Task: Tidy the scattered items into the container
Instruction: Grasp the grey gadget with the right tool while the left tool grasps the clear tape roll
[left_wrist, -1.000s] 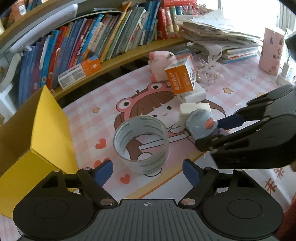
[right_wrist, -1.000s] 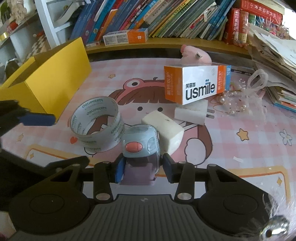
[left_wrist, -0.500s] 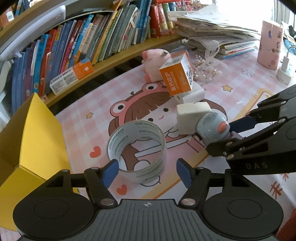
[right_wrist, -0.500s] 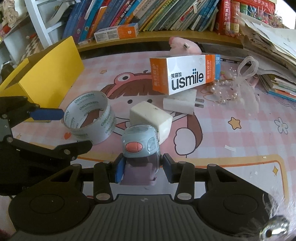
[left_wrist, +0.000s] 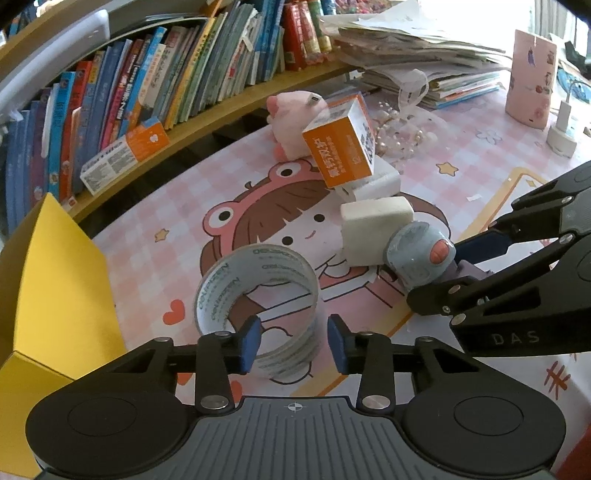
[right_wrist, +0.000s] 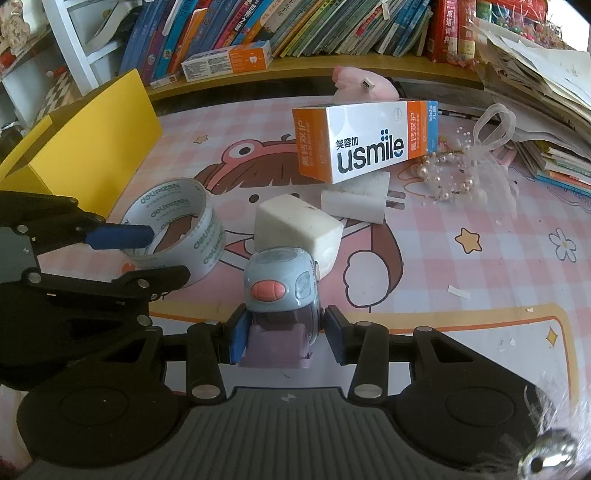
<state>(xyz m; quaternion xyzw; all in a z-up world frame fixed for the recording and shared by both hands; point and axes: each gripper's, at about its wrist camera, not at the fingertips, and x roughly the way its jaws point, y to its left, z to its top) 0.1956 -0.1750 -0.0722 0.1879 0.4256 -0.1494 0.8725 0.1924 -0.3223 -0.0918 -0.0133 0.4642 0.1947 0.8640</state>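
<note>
Step in hand, by judgement: double pick-up, one item per side; no drop-off begun.

Right tongs (right_wrist: 286, 334): closed to a narrow gap around the blue-grey toy (right_wrist: 280, 284), pads against its purple base on both sides. Looks like a firm hold. Cannot tell whether lifted or resting on the table (right_wrist: 480, 288).

Left tongs (left_wrist: 292, 343): partly open, astride the wall of the clear tape roll (left_wrist: 218, 295). One finger inside the ring, the other outside it, as confirmed from the right wrist view. Visible slack between pads and wall, so no grip yet.

Tape roll standing on its flat edge, near the yellow box (left_wrist: 55, 288), well within reach of it. Toy just in front of the white block (right_wrist: 295, 229), close enough to touch it or nearly so.

Also scattered on the table: white plug adapter (right_wrist: 354, 199), toothpaste carton (right_wrist: 365, 144) leaning on it, pink plush (right_wrist: 364, 86) behind, bead pouch (right_wrist: 454, 177) to the right. Interior of the box not visible from either view.

Next move, as judged:
- Close left pads onto the roll's wall; thin and slick, so squeeze squarely to avoid the ring pivoting.
- Lift both clear before moving sideways, keeping the toy off the white block.
- Carry left load first to the box opening, then the right, to avoid crossing.
</note>
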